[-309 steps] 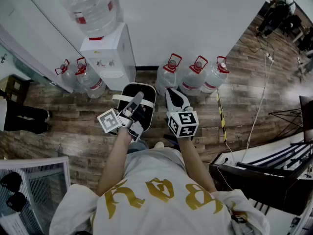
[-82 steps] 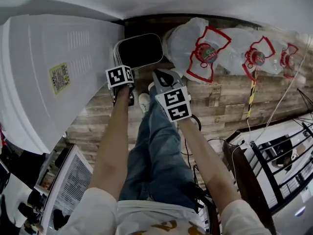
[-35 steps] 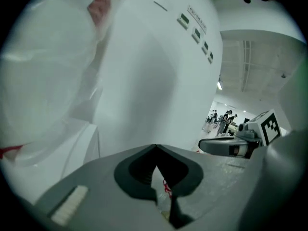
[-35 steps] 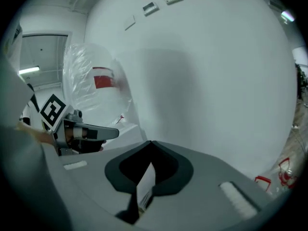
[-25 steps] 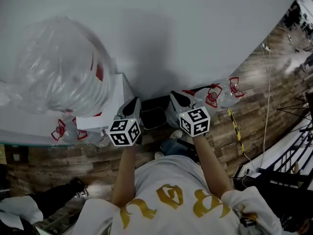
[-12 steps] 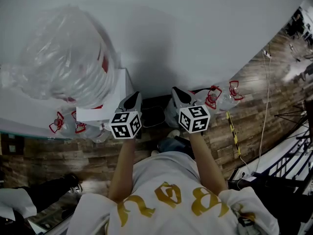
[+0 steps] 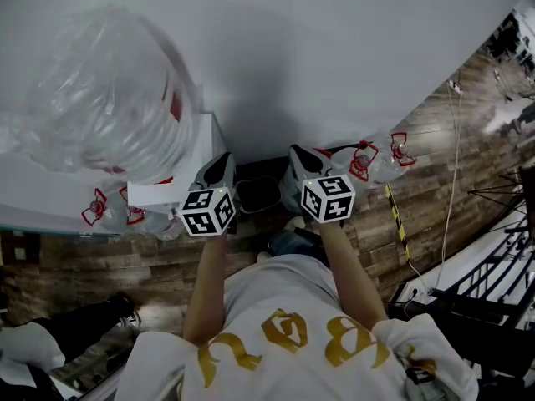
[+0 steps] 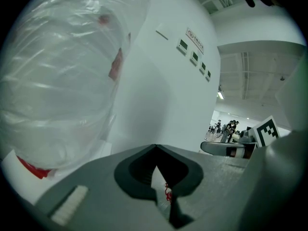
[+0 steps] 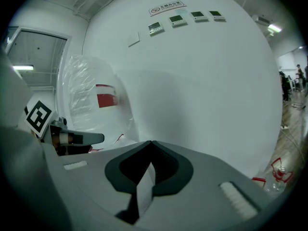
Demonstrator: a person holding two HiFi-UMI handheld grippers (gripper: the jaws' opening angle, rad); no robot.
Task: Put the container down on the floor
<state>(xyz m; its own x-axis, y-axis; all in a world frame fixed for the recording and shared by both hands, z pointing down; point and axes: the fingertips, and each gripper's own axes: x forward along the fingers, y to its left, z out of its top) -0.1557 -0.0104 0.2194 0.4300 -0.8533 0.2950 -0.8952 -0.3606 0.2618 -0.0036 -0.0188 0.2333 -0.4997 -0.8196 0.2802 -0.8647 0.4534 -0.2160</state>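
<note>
Head view. Landmark: white water dispenser (image 7: 171,178) with a large clear bottle (image 7: 100,98) seated on top.
- Container (image 7: 257,195): dark with a light rim, mouth up. It stands on the wood floor (image 7: 84,257) just beside the dispenser's base, on the side toward the person's right.
- Left gripper (image 7: 221,164): held high, near the dispenser's top edge as seen, well apart from the container.
- Right gripper (image 7: 299,157): held high on the far side of the container from the dispenser, not touching it.
- Spare bottles (image 7: 374,161): on the floor, beyond the container from the dispenser.

Left gripper view.
- Jaws: clenched tip to tip, with nothing between them.
- The dispenser's bottle fills the left of the view, close by.

Right gripper view.
- Jaws: pressed together at the tips, and empty.
- A white wall (image 9: 202,81) lies ahead, with the dispenser's bottle off to the left.

Assessment. The container appears already set down, so the placing step looks complete and only the retreat is left.

To finish well:
- Keep the left gripper clear of the dispenser's bottle while drawing away.
- Check from above that the container sits flat and upright, rather than leaning on the dispenser's side.
- Avoid knocking the container with a foot, since the person stands just beside it.
</note>
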